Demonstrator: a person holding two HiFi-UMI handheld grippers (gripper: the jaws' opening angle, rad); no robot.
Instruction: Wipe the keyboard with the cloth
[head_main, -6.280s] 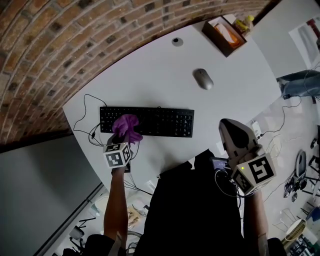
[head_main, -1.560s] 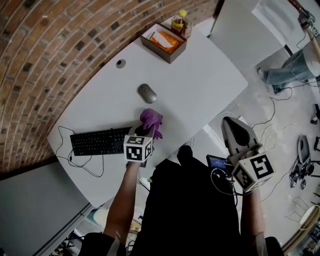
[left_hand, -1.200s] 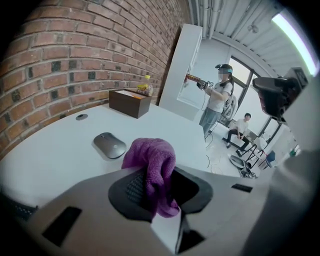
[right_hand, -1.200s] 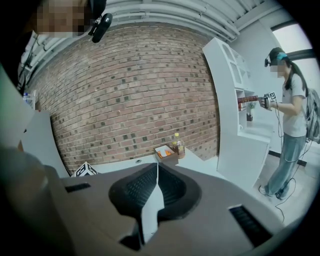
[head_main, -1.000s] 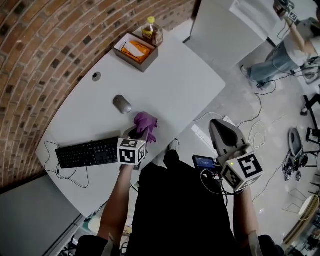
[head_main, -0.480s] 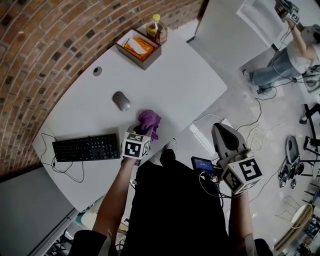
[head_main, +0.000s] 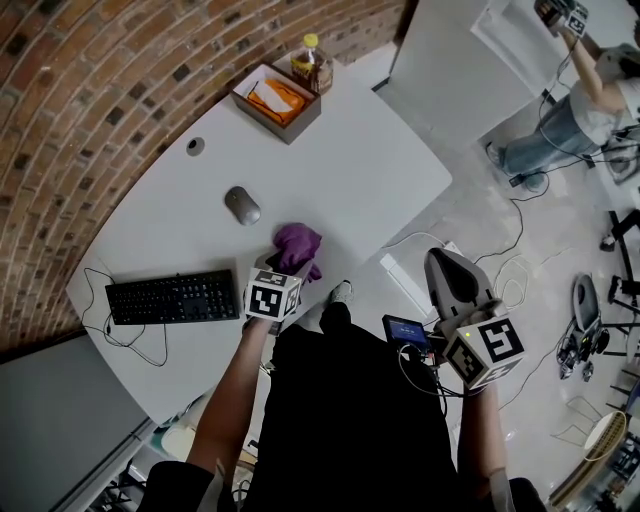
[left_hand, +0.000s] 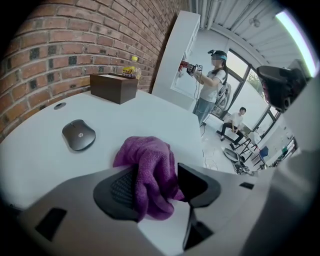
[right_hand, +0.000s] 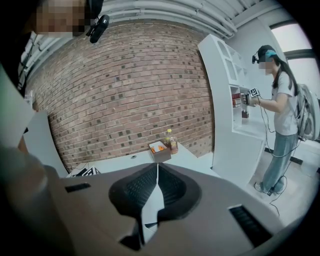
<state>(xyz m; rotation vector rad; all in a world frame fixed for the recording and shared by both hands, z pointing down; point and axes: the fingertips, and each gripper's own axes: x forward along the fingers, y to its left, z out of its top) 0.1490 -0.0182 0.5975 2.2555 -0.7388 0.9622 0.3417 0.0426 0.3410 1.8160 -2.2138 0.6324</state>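
Head view: the left gripper (head_main: 283, 268) stood at the crumpled purple cloth (head_main: 298, 243) on the white table (head_main: 350, 170). The black keyboard (head_main: 170, 297) lay well apart to that gripper's left, its long axis running on leftward. It was far nearer this gripper than the right gripper (head_main: 448, 270), which hung beyond the table edge.

Left gripper view: the jaws were opening. The cloth sat between them, draped on the left pad.

Right gripper view: the jaws were pressed together, empty.

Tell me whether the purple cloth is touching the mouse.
Apart. The left gripper view shows bare white table between the cloth and the mouse.
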